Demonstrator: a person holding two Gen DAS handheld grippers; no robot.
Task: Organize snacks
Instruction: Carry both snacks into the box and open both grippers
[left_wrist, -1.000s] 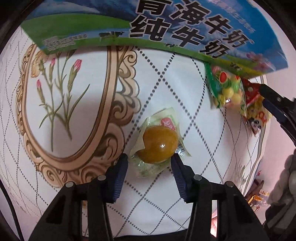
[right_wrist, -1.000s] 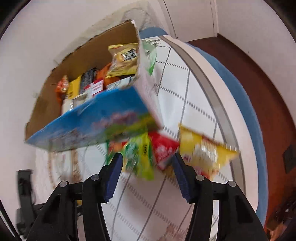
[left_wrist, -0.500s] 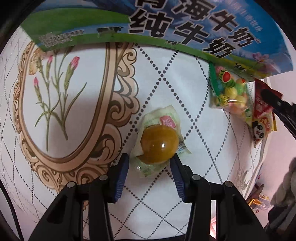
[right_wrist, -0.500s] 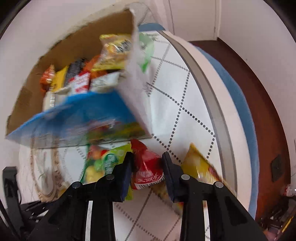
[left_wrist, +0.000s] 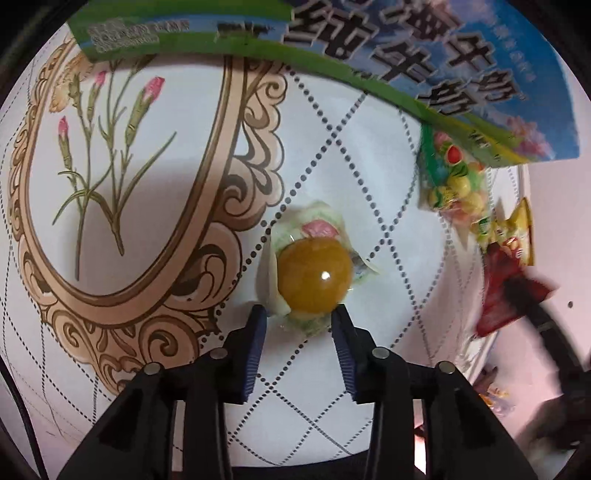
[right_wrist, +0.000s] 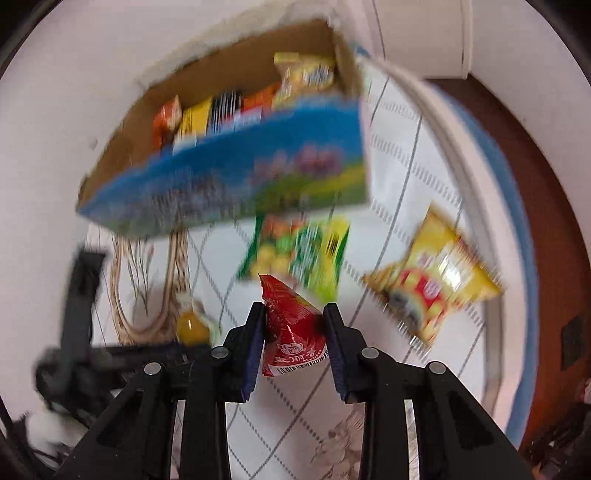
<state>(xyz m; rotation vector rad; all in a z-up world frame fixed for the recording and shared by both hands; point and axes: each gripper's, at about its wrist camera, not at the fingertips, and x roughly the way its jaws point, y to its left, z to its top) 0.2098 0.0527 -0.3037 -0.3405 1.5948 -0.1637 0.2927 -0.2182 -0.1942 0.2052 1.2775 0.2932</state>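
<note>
R claw pinches a red packet, raised off the desk. L claw is squeezed on the wrapper edge of an orange jelly cup lying on the patterned desk cloth. Just past: green candy bag, w/ a yellow packet to its right. Farthest, blue milk carton box, open top, w/ snacks inside.
</note>
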